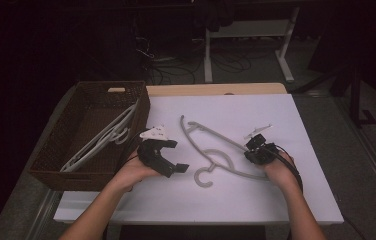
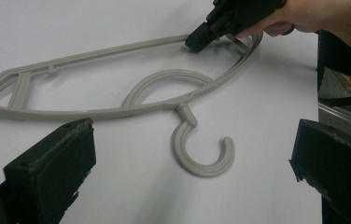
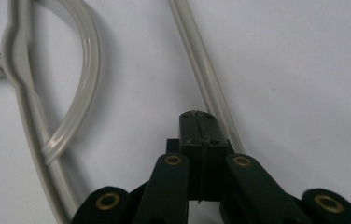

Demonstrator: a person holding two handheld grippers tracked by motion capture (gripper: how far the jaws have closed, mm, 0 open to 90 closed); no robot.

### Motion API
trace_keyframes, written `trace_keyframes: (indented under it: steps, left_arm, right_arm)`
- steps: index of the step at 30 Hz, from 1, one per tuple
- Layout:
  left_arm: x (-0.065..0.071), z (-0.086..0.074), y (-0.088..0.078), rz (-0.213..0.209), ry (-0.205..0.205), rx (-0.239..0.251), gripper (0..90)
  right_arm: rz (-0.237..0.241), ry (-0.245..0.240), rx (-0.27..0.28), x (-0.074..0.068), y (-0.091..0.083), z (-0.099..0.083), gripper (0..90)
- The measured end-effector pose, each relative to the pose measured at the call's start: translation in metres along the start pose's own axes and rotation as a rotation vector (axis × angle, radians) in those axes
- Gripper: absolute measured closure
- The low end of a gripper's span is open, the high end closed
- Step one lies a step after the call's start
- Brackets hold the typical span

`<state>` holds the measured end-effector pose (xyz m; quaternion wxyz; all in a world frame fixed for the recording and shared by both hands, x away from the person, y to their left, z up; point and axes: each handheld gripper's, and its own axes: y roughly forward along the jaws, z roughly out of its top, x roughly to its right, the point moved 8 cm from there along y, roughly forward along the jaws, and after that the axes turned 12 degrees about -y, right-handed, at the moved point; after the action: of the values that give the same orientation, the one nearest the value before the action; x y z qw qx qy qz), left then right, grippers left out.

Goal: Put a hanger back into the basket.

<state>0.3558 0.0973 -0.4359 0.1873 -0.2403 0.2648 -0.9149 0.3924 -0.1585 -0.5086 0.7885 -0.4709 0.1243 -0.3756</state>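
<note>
Here, a pale grey plastic clothes hanger (image 1: pixel 211 150) lies flat on the white table top (image 1: pixel 276 200), near its middle, between the two hand-held grippers. It has a thin curved shoulder bar, a straight lower rail, a rounded loop at the neck and an open hook (image 2: pixel 205 154) that points toward the person. A dark brown woven basket (image 1: pixel 51 165) stands at the table's left edge; it holds more hangers (image 1: pixel 101 137), white ones, probably two, though they overlap and the dim light makes the count uncertain. So: one grey hanger on the table, one basket, two grippers.

The left gripper (image 1: pixel 173 156) hovers just left of the hook, its black jaws spread wide apart with nothing between them. The right gripper (image 3: pixel 197 116) sits at the hanger's right end, jaws pressed together, tip resting beside the straight rail; in the right gripper view, the rail runs along the outside of the closed jaws and is not pinched between them.
</note>
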Motion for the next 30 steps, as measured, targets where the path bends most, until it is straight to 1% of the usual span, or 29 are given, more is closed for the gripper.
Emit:
trace_keyframes:
  steps: [2,4,5,7,8,9,10,11,12,13,16,18,19,20,21,22,25,30]
  left_arm:
    - [-0.001,-0.001,0.0,0.001,0.002,0.0,0.0]
    - [-0.003,-0.001,-0.001,0.005,-0.003,0.003,0.0]
    - [-0.004,0.0,-0.002,0.009,-0.005,0.006,0.0]
    - [-0.005,0.0,-0.002,0.011,-0.007,0.009,0.0]
    - [-0.005,0.0,-0.003,0.013,-0.01,0.013,0.0]
    - [-0.005,0.0,-0.003,0.013,-0.01,0.013,0.0]
    - [-0.005,0.0,-0.003,0.013,-0.009,0.014,0.0]
    - [-0.005,0.0,-0.003,0.013,-0.009,0.014,0.0]
    - [-0.005,-0.001,-0.002,0.012,-0.006,0.009,0.0]
    - [-0.005,-0.001,-0.002,0.01,-0.005,0.01,0.0]
    - [-0.005,-0.001,-0.002,0.009,-0.004,0.011,0.0]
    - [-0.005,-0.001,-0.002,0.006,-0.005,0.011,0.0]
    - [-0.005,-0.001,-0.002,0.006,-0.005,0.011,0.0]
    - [-0.005,-0.001,-0.002,0.004,-0.005,0.012,0.0]
    - [-0.005,-0.001,-0.002,0.004,-0.005,0.012,0.0]
    - [-0.005,-0.001,-0.002,0.004,-0.003,0.012,0.0]
    - [-0.005,-0.001,-0.002,0.003,-0.004,0.012,0.0]
    - [-0.005,0.0,-0.003,0.001,-0.002,0.012,0.0]
  right_arm:
    - [0.013,0.011,0.024,0.0,-0.003,0.001,89.4]
    - [0.035,0.03,0.059,0.0,-0.008,0.005,89.2]
    - [0.043,0.038,0.082,0.0,-0.01,0.007,88.0]
    - [0.076,0.052,0.128,-0.002,-0.015,0.014,83.0]
    - [0.091,0.053,0.144,-0.003,-0.016,0.018,80.3]
    - [0.091,0.053,0.144,-0.003,-0.016,0.018,80.3]
    - [0.119,0.057,0.177,-0.007,-0.016,0.029,76.8]
    - [0.119,0.057,0.177,-0.007,-0.016,0.029,76.8]
    - [0.14,0.049,0.198,-0.011,-0.015,0.039,75.2]
    - [0.145,0.041,0.202,-0.012,-0.015,0.043,75.2]
    - [0.182,0.025,0.227,-0.023,-0.01,0.06,73.9]
    - [0.203,0.01,0.229,-0.032,-0.004,0.071,73.5]
    - [0.203,0.01,0.229,-0.032,-0.004,0.071,73.5]
    - [0.223,-0.006,0.225,-0.041,0.005,0.082,73.6]
    - [0.223,-0.006,0.225,-0.041,0.005,0.082,73.6]
    - [0.241,-0.02,0.223,-0.048,0.013,0.092,73.6]
    - [0.263,-0.026,0.215,-0.057,0.025,0.104,73.6]
    - [0.269,-0.06,0.179,-0.069,0.044,0.12,72.4]
